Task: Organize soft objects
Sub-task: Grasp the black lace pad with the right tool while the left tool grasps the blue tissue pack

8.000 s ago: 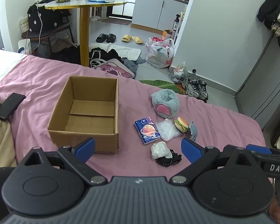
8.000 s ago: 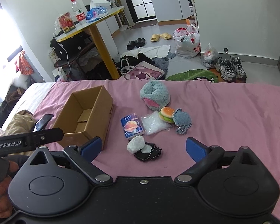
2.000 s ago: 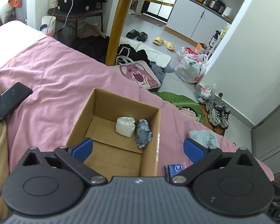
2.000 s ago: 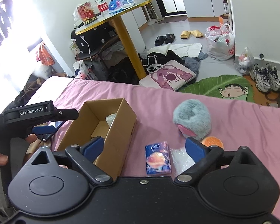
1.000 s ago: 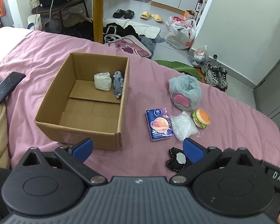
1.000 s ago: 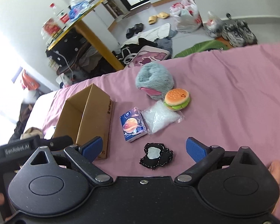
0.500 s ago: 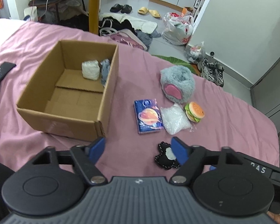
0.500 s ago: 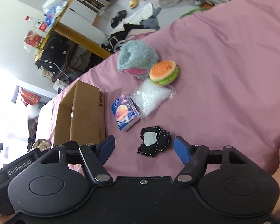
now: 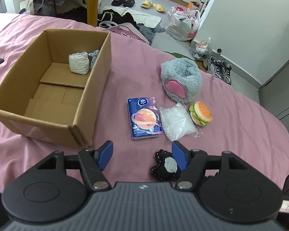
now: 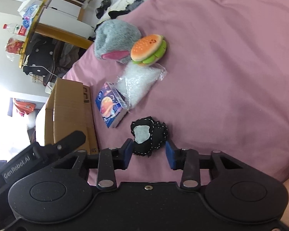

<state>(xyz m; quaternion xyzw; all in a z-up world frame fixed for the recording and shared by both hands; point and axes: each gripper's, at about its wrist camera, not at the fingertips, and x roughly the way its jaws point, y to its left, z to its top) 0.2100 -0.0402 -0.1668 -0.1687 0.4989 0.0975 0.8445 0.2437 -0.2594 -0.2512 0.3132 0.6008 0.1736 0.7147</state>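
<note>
The open cardboard box (image 9: 48, 88) sits on the pink bedspread with two things in its far right corner — a white wad (image 9: 78, 63) and, beside it, a grey fuzzy piece (image 9: 93, 57) against the wall. Right of the box lie a blue tissue pack (image 9: 143, 117) flat, a clear bag (image 9: 176, 122) touching it, a burger plush (image 9: 200, 113) and a grey-and-pink fluffy toy (image 9: 181, 80). Nearest, apart from the rest, lies a black patch (image 10: 148, 134) with a grey centre — crumpled.
</note>
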